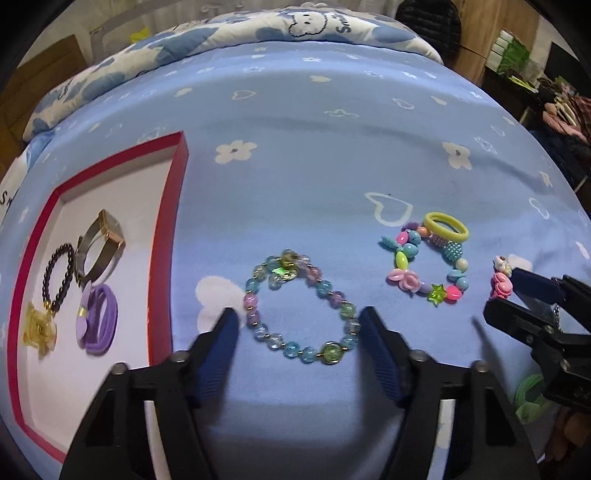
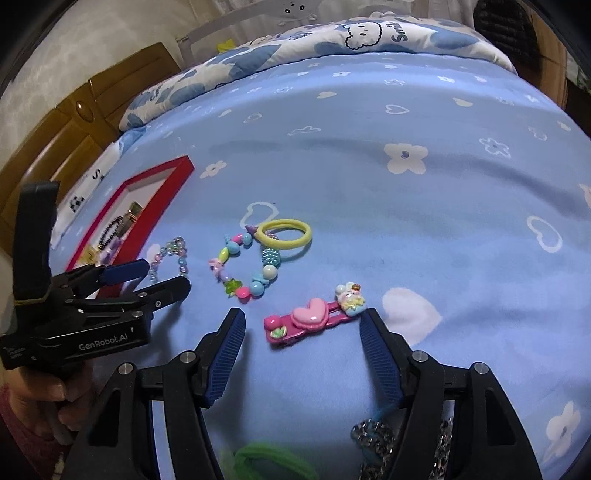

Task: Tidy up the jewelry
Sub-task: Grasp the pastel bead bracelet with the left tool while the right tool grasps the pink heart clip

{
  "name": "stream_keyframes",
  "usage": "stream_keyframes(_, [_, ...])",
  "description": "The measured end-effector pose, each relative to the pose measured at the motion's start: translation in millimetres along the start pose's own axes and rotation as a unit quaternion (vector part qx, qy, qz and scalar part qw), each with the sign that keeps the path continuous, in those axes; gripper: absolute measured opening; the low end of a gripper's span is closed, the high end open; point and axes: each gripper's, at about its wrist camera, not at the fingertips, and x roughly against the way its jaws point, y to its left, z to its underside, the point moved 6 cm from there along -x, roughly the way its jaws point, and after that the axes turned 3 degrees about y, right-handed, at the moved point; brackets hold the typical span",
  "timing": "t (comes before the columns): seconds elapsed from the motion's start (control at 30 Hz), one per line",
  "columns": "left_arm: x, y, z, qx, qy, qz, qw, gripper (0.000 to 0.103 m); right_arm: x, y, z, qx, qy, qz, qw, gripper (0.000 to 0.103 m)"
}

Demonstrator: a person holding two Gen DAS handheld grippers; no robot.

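A bracelet of clear blue, green and pink beads lies round on the blue sheet, between the fingers of my left gripper. The pads stand close beside it on either side and the jaws are open. A pink hair clip with a heart lies between the fingers of my right gripper, which is open too; its right fingertip is next to the clip's charm end. The red box at the left holds a dark bead bracelet, a metal bangle, a purple hair tie and a yellow clip.
A chunky multicoloured bead bracelet and a yellow hair tie lie together beyond both grippers. A green hair tie and a metal chain lie near my right gripper's base. A folded quilt lines the bed's far edge.
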Motion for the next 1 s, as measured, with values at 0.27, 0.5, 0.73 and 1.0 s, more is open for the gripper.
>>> stream_keyframes(0.27, [3, 0, -1, 0.009, -0.010, 0.036, 0.9993, 0.014, 2, -12, -3, -0.002, -0.011, 0.026, 1.000, 0.019])
stream_keyframes(0.5, [25, 13, 5, 0.042, -0.030, 0.081, 0.9954, 0.006, 12, -15, -3, -0.006, -0.025, 0.020, 0.999, 0.016])
stream_keyframes(0.73, [58, 31, 15, 0.068, -0.057, 0.098, 0.9912, 0.006, 32, 1, -9, 0.000, -0.051, -0.005, 0.999, 0.016])
stream_keyframes(1.0, [104, 47, 29, 0.085, -0.093, 0.108, 0.9862, 0.006, 49, 25, -18, 0.007, -0.072, -0.040, 0.997, 0.016])
